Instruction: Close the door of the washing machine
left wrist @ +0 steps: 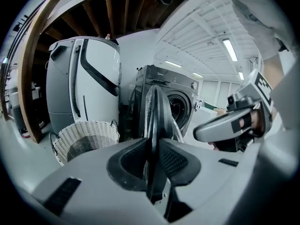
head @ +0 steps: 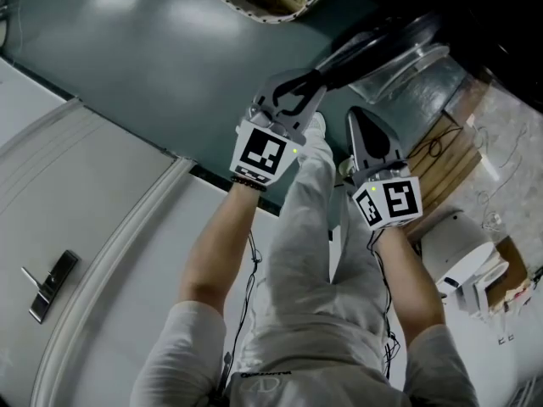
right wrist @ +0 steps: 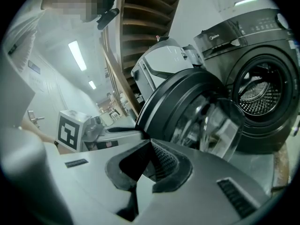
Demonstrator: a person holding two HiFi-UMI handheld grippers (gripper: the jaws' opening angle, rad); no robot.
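The dark washing machine (right wrist: 255, 74) stands with its drum (right wrist: 260, 90) exposed. Its round door (right wrist: 185, 102) hangs open, the glass bowl (right wrist: 220, 125) facing the drum. In the left gripper view the door (left wrist: 153, 111) is seen edge-on, and my left gripper (left wrist: 152, 149) is shut on its rim, the pads pressed on either side. From the head view the left gripper (head: 316, 81) meets the door (head: 399, 45) at its near edge. My right gripper (right wrist: 149, 143) is shut with nothing in it, just beside the door; in the head view the right gripper (head: 358, 119) sits right of the left one.
A white wicker basket (left wrist: 86, 142) stands left of the machine, in front of a tall white and grey appliance (left wrist: 84, 83). A white door with a handle (head: 49, 282) lies to the left. A white rounded device (head: 462, 253) and wooden slats (head: 450, 155) are on the right.
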